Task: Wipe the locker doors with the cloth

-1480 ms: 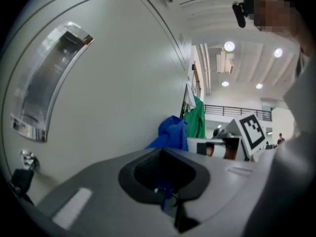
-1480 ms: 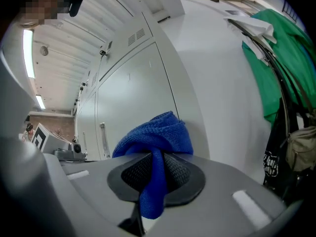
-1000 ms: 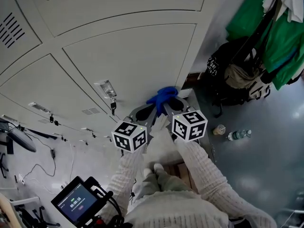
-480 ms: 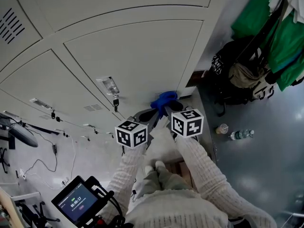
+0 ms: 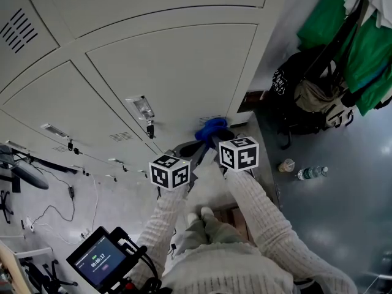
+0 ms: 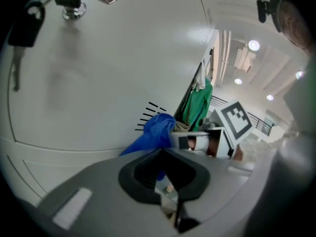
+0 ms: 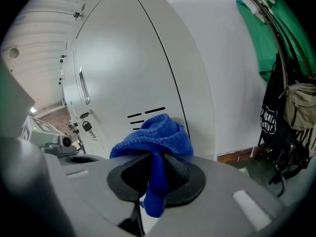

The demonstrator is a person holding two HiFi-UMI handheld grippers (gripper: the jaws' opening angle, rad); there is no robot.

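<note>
Head view: we hold the cloth [image 5: 211, 127] in the right gripper [image 5: 215, 138], low at the locker door [image 5: 171, 72] corner. Left gripper view: left gripper [image 6: 167, 177] jaws closed, nothing btwn. Right gripper view: jaws clenched on the cloth, bunched by the vent slits [image 7: 148, 113].

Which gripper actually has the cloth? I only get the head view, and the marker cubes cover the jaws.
Observer: The right gripper is shut on the cloth; a tail hangs out below the pads.
Operator: And the other?
Observer: On the left gripper the jaws are together. A sliver of blue shows there; can't tell if it's pinched.
Operator: Where on the door?
Observer: The right gripper view puts the bunch just under the vent slots of the locker door; contact can't be told.
</note>
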